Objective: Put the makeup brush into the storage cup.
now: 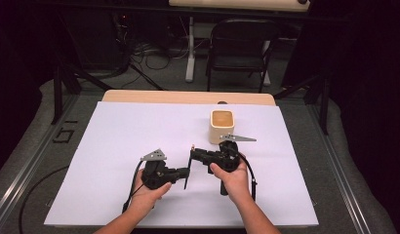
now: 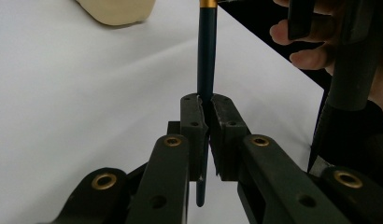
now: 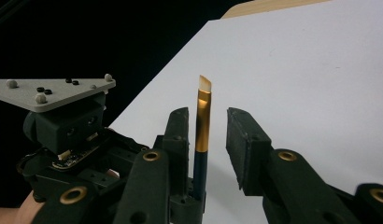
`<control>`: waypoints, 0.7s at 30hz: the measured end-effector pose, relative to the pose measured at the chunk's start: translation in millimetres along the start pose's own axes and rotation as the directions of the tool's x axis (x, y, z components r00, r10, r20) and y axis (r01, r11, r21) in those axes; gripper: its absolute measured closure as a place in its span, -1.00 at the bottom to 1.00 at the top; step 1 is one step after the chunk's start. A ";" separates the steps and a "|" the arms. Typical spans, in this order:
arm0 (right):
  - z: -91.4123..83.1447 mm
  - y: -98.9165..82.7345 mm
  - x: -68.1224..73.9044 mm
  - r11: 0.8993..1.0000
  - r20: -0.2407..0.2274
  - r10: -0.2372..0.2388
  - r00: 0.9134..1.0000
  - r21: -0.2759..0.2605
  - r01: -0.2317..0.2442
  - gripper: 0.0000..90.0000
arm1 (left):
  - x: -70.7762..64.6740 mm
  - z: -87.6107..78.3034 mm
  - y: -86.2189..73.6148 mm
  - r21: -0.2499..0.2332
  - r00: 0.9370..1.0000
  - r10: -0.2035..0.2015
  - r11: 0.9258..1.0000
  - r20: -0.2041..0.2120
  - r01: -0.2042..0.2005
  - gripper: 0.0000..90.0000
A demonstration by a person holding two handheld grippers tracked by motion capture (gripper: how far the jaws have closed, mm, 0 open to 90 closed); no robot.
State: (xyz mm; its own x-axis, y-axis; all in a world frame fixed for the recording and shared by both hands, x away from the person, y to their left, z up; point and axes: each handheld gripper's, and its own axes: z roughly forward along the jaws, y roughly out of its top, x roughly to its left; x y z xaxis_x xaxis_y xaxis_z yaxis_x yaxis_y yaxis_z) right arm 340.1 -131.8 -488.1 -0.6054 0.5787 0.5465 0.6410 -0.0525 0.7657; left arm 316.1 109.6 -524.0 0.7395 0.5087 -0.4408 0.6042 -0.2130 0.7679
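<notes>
Across the middle of the high view a white sheet point(image 1: 139, 146) covers a pale wooden table point(image 1: 188, 97), with grey floor, cables and a black folding chair point(image 1: 239, 48) in the dark upper part. A cream cup point(image 1: 221, 125) stands right of centre. Below it, the left gripper point(image 1: 184, 171) pinches a dark brush point(image 2: 206, 60) by its handle. The right gripper point(image 3: 206, 135), jaws spread, has the brush's gold band and pale tip between them.
</notes>
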 end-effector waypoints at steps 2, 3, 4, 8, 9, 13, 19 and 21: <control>0.1 -0.2 0.4 1.000 -0.001 0.001 1.000 0.002 -0.001 0.56 | -0.3 0.2 0.0 0.002 1.000 0.003 1.000 0.004 -0.003 0.88; 0.4 -0.3 0.3 1.000 -0.002 -0.001 1.000 0.000 0.001 0.57 | -0.7 0.4 -0.2 0.001 1.000 0.003 1.000 0.004 -0.003 0.88; 0.5 -0.4 0.3 1.000 0.001 -0.003 1.000 0.001 0.003 0.58 | -1.1 0.7 -0.2 0.002 1.000 0.003 1.000 0.005 -0.003 0.88; 1.2 -0.8 0.5 1.000 -0.001 -0.001 1.000 0.005 0.001 0.60 | -2.3 1.5 -0.5 0.008 1.000 0.006 1.000 0.006 -0.006 0.88; 1.3 -1.0 0.6 1.000 -0.002 -0.001 1.000 0.006 0.001 0.61 | -2.7 1.8 -0.6 0.006 1.000 0.003 1.000 0.009 -0.004 0.88; 1.9 -1.6 0.6 1.000 -0.002 -0.002 1.000 0.009 0.002 0.66 | -3.5 2.0 -0.7 0.010 1.000 0.008 1.000 0.012 -0.008 0.88; 1.4 -1.7 1.1 1.000 -0.004 0.005 1.000 0.010 -0.005 0.72 | -4.3 2.2 -0.9 0.010 1.000 0.009 1.000 0.011 -0.009 0.88; 1.4 -1.7 0.8 1.000 -0.003 0.009 1.000 0.008 -0.009 0.74 | -4.3 2.5 -1.0 0.009 1.000 0.012 1.000 0.010 -0.012 0.88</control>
State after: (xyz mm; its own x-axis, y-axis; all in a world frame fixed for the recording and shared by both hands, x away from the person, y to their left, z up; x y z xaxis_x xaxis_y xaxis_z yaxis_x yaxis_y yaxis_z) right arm 339.3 -130.1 -489.4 -0.6012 0.5754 0.5546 0.6501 -0.0515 0.7581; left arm 313.0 105.6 -524.0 0.7497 0.4978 -0.4362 0.5977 -0.2263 0.7691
